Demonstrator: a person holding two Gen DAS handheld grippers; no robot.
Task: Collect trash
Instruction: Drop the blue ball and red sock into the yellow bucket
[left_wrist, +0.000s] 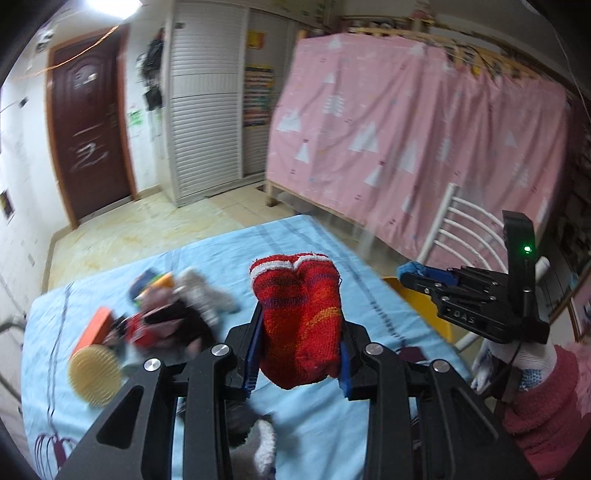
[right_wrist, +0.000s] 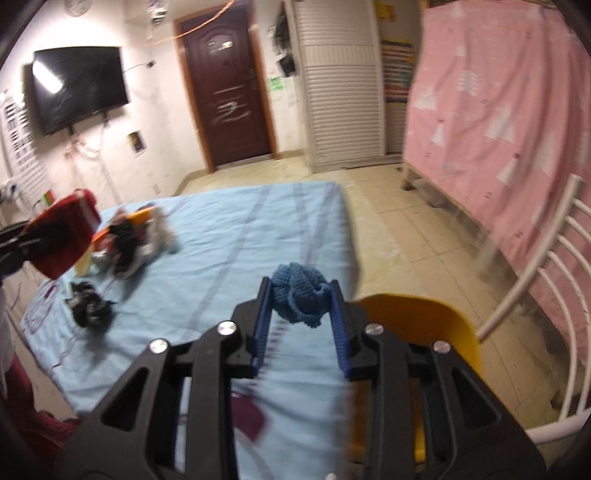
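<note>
My left gripper (left_wrist: 299, 325) is shut on a red knitted sock bundle (left_wrist: 299, 314) with a white cuff, held above the light blue bedsheet (left_wrist: 221, 251). In the right wrist view that red bundle (right_wrist: 62, 236) shows at the far left. My right gripper (right_wrist: 301, 306) is shut on a balled blue knitted sock (right_wrist: 299, 295), over the bed's right edge; the left wrist view shows this gripper (left_wrist: 410, 275) at the right with the blue sock (left_wrist: 410, 267) at its tip. A blurred heap of mixed items (left_wrist: 166, 314) lies on the sheet at the left.
A yellow round brush (left_wrist: 95, 373) and an orange box (left_wrist: 94, 328) lie by the heap. A dark fuzzy clump (right_wrist: 90, 308) sits on the sheet. A yellow seat (right_wrist: 424, 325) with a white metal chair back (right_wrist: 546, 280) stands right of the bed. Pink curtain (right_wrist: 498, 110) hangs beyond.
</note>
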